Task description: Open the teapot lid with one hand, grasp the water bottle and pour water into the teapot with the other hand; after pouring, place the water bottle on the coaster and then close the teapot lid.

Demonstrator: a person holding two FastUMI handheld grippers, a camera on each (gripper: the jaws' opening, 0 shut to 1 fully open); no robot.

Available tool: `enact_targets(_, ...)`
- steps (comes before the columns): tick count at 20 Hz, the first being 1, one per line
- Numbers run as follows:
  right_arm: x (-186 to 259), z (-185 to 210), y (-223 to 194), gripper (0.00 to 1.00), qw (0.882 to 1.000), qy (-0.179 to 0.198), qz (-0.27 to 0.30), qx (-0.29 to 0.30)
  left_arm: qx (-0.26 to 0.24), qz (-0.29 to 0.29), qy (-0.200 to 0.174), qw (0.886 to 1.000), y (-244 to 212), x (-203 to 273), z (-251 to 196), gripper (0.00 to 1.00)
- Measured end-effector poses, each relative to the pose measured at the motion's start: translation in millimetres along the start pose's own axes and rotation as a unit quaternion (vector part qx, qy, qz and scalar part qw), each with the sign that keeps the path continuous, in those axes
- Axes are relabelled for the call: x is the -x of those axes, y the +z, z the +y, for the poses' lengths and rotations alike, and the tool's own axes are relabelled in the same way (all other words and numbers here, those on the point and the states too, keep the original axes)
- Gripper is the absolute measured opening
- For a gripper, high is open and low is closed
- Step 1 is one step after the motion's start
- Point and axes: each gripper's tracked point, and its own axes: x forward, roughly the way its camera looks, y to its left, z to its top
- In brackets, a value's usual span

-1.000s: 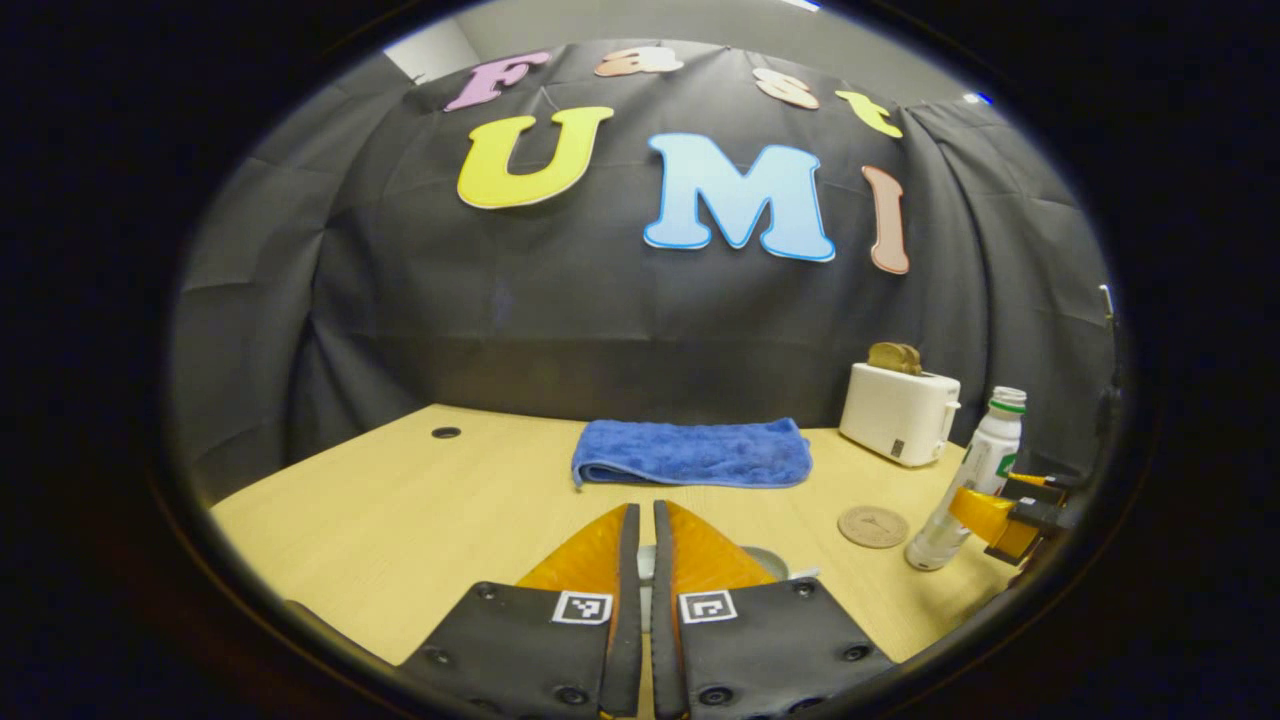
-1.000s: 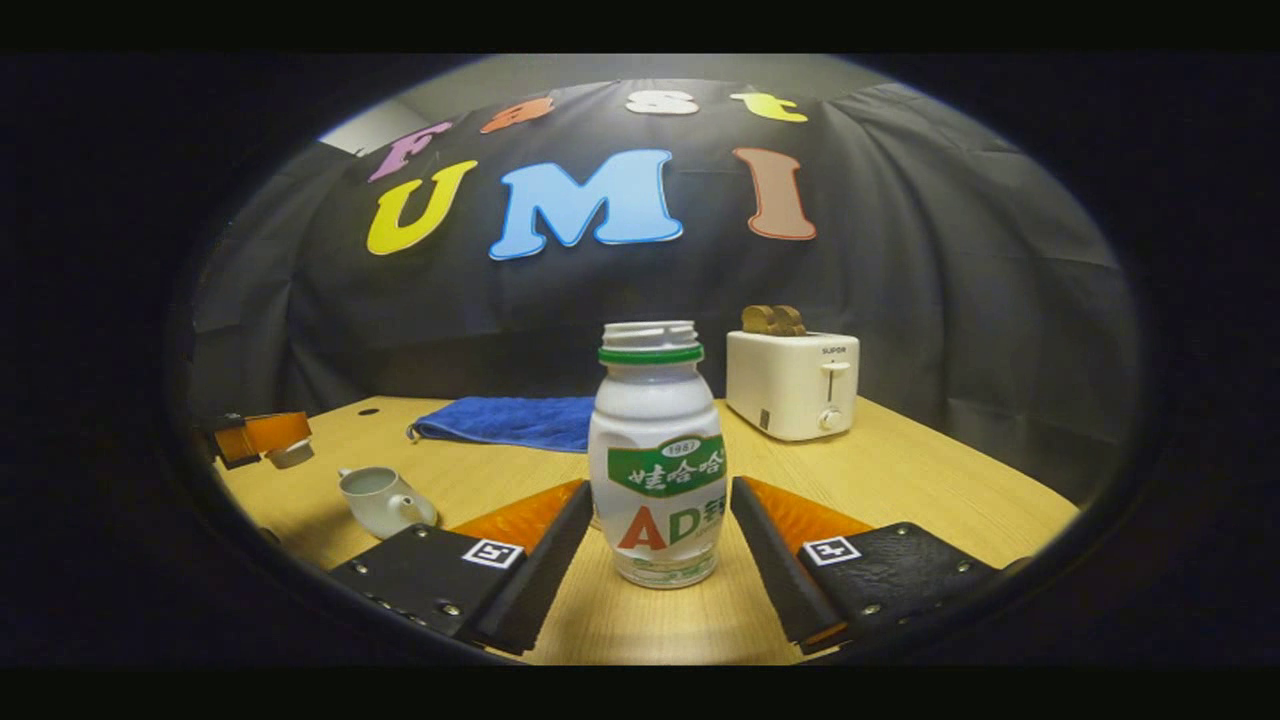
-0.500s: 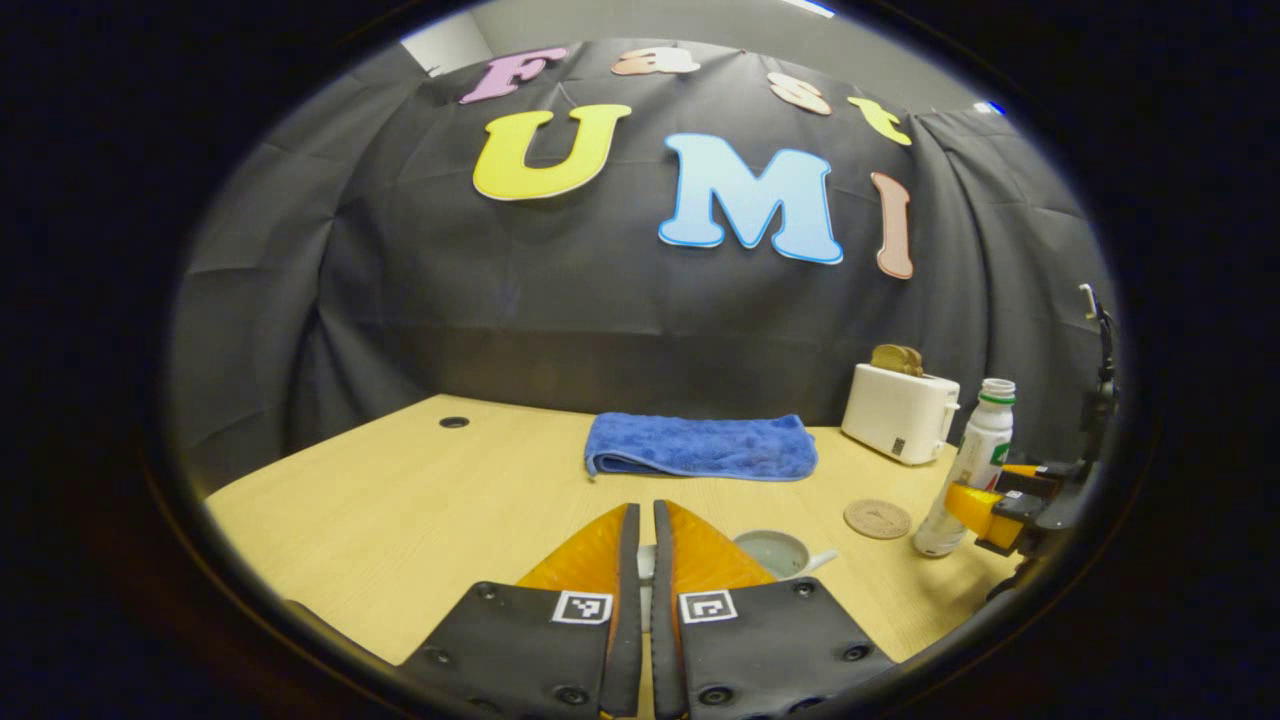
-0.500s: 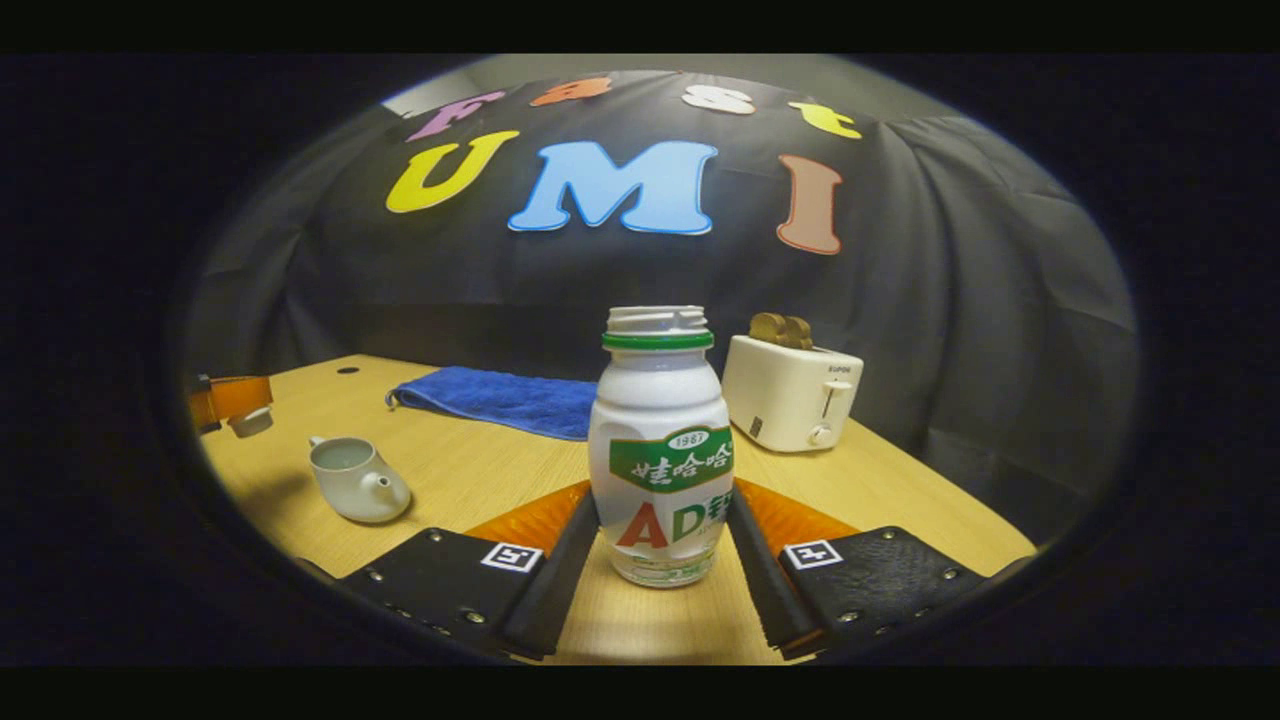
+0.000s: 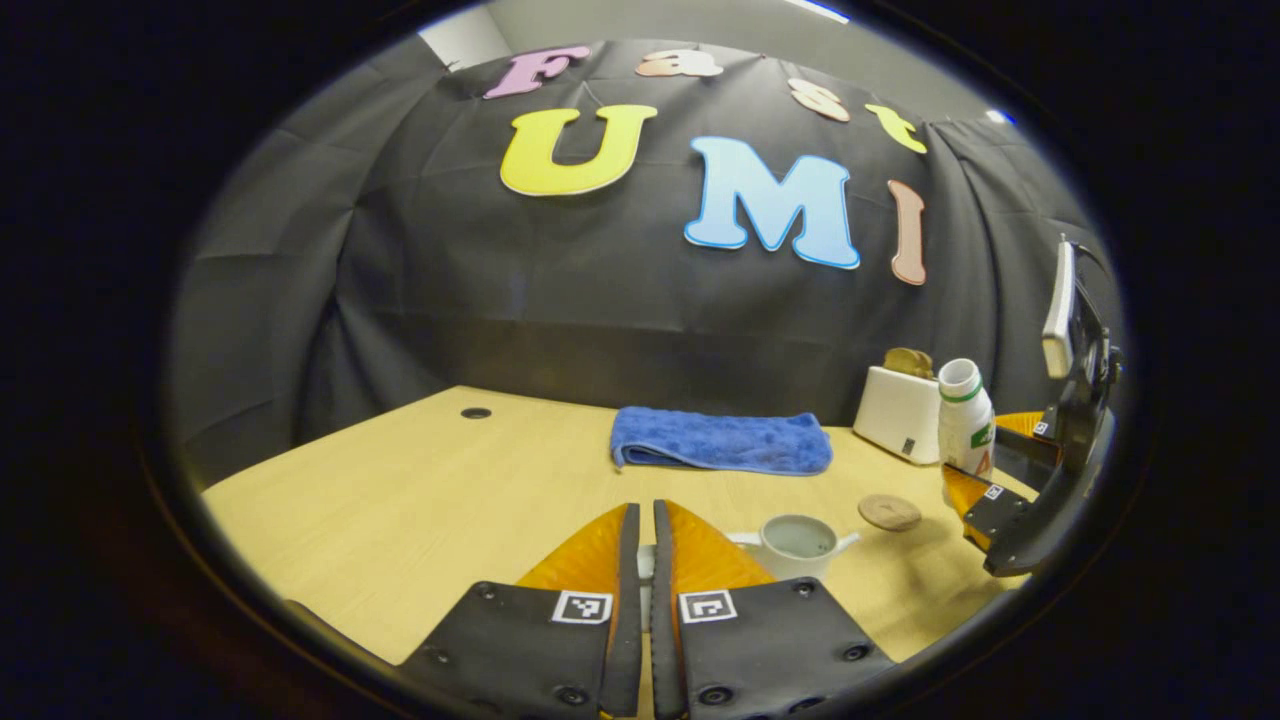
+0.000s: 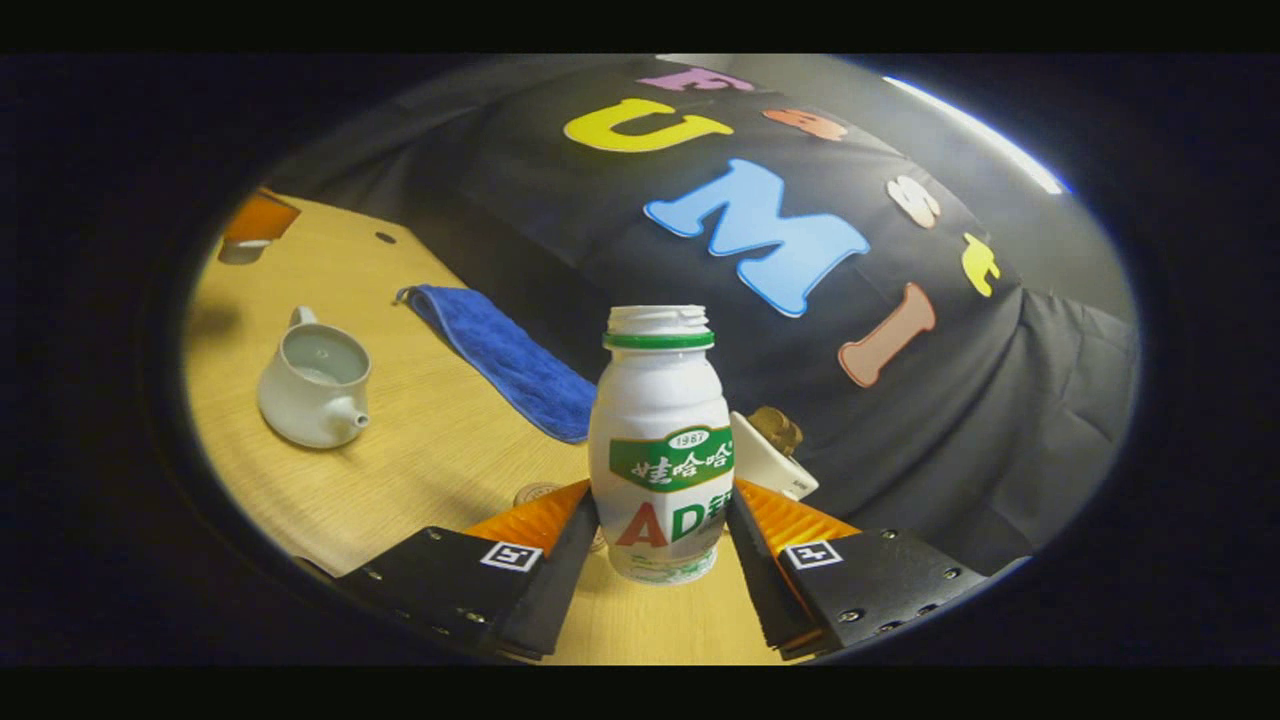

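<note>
Since 1 s ago my right hand-held gripper (image 6: 660,545) has clamped onto the white plastic water bottle w/ green neck ring and no cap (image 6: 659,445) and raised it off the surface; the right gripper view is now rolled, so the pale wooden surface (image 6: 420,440) slopes across it. Both fingers press the bottle's lower sides. From the left gripper view that bottle (image 5: 964,415) hangs upright in the right hand-held gripper (image 5: 985,490), just in front of the white toaster w/ a brown toast slice (image 5: 896,408).

Small pale-green ceramic teapot (image 6: 312,378) stands open on the surface, spout toward the bottle, rim bare, inside visible; it also sits just right of my left fingers (image 5: 795,541). Left hand-held gripper (image 5: 641,525) is pinched nearly together on the small round teapot lid (image 6: 240,250), held up and off to the side, well apart from the pot.

Round brown cork coaster (image 5: 889,512) lies flat btwn teapot and bottle. Folded blue towel (image 5: 722,440) lies at the back near the black cloth.
</note>
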Motion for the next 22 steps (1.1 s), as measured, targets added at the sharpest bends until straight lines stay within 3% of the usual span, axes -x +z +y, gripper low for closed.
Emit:
enact_targets(2, 0, 4, 6, 0.73, 0.999, -0.008, -0.007, 0.043, 0.0, -0.003, 0.002, 1.0, 3, 2, 3, 0.14)
enact_targets(8, 0, 19, 27, 0.73, 0.985, -0.021, -0.033, 0.169, 0.001, -0.005, 0.012, 1.0, 6, 3, 20, 0.11)
enact_targets(10, 1, 22, 32, 0.73, 0.979, -0.024, -0.042, 0.196, 0.001, -0.005, 0.014, 1.0, 7, 3, 24, 0.14)
enact_targets(12, 2, 25, 36, 0.73, 0.974, -0.028, -0.049, 0.22, 0.001, -0.004, 0.015, 1.0, 6, 2, 27, 0.11)
enact_targets(15, 4, 30, 40, 0.73, 0.964, -0.036, -0.061, 0.257, 0.0, -0.003, 0.018, 1.0, 7, 4, 31, 0.14)
enact_targets(16, 5, 31, 42, 0.73, 0.96, -0.039, -0.065, 0.271, 0.0, -0.003, 0.018, 1.0, 7, 4, 32, 0.11)
enact_targets(21, 11, 34, 47, 0.73, 0.942, -0.043, -0.083, 0.323, -0.002, -0.006, 0.022, 1.0, 10, 6, 36, 0.11)
enact_targets(22, 12, 33, 48, 0.73, 0.939, -0.045, -0.085, 0.33, -0.002, -0.006, 0.022, 1.0, 10, 6, 36, 0.14)
